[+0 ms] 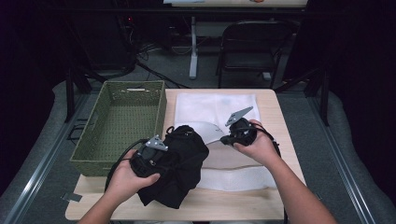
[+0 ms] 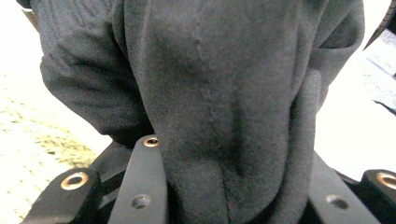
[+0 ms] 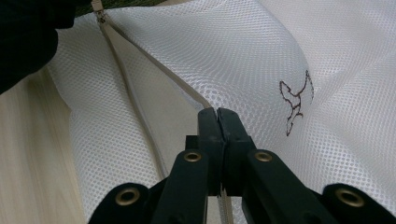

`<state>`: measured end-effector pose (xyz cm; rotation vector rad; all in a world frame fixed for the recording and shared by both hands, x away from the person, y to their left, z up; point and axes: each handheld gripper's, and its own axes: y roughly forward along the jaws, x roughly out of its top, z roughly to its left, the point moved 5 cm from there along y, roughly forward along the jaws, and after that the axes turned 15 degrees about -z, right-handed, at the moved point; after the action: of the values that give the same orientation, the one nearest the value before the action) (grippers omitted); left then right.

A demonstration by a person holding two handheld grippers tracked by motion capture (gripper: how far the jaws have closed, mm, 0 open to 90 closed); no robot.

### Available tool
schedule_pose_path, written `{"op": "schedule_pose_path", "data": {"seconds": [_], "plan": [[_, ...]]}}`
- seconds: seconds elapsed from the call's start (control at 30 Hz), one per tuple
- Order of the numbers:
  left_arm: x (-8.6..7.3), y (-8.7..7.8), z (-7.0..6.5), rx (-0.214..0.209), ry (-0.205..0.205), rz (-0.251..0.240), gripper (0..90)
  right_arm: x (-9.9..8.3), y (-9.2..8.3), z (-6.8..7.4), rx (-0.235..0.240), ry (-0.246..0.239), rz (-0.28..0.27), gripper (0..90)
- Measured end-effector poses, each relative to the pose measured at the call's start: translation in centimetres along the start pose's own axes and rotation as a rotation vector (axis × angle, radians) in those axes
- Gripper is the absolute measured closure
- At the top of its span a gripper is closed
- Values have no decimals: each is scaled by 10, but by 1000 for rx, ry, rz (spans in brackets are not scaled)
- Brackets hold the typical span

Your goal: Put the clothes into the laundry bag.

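Observation:
A black garment (image 1: 180, 161) lies bunched at the table's front left, and my left gripper (image 1: 152, 158) is shut on a thick fold of it. In the left gripper view that dark cloth (image 2: 224, 107) bulges up between the jaws. A white mesh laundry bag (image 1: 219, 112) is spread over the table's middle and right. My right gripper (image 1: 229, 138) is shut on its zippered edge, lifting the flap. Seen from the right gripper view, the jaws pinch the zipper tape (image 3: 187, 91) of the mesh bag (image 3: 243, 51), which has a small brown bird outline (image 3: 295, 100).
A green woven basket (image 1: 123, 123) stands at the table's left edge, beside the garment. Light wood tabletop (image 1: 233, 205) shows along the front. A dark folding chair (image 1: 252, 46) and a white table leg (image 1: 193, 46) stand beyond the far edge.

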<state>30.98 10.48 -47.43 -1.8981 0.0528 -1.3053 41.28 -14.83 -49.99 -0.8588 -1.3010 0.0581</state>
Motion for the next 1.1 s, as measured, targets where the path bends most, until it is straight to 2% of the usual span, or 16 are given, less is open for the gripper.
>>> {"op": "schedule_pose_path", "data": {"seconds": [0.33, 0.43, 0.67, 1.1], "plan": [[-4, 11, -7, -22, -4, 2, 688, 1, 2, 0, -1, -5, 3, 892], [-4, 13, -8, -32, 10, 3, 688, 2, 3, 1, 0, 0, 1, 892], [-6, 18, -13, -43, 7, 6, 688, 5, 3, 1, 0, -11, -7, 892], [-9, 27, -19, -66, 33, 17, 690, 8, 2, 2, -3, -10, -16, 892]]}}
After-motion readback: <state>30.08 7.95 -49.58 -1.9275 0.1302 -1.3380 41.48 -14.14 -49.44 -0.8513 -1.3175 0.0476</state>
